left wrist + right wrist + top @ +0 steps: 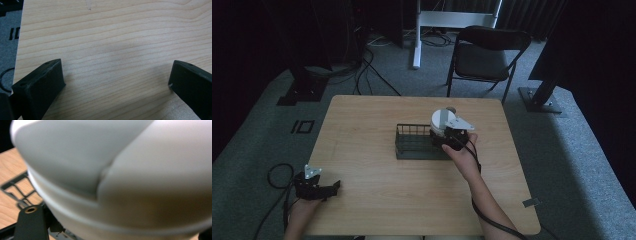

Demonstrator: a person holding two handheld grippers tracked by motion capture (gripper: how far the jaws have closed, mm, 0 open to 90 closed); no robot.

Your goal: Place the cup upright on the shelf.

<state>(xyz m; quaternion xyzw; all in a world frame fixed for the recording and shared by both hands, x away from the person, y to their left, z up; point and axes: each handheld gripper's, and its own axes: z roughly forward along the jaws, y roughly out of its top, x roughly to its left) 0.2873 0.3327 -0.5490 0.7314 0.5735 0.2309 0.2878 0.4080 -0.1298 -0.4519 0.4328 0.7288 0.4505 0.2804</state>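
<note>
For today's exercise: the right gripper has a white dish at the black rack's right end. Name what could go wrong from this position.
1. The white dish sits at the very end of the black rack, so it may catch the wire edge or tip off outside it.
2. The right gripper seems to grip just the dish's rim, so it could slip.
3. The left gripper rests open at the table corner, too far to steady the rack.

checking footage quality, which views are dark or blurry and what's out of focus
High view: dim, with the room edges nearly black, yet the table is readable. Right gripper view: the white dish is too close and soft. Left gripper view: the wood grain is sharp, with a faint shadow between the jaws.
</note>
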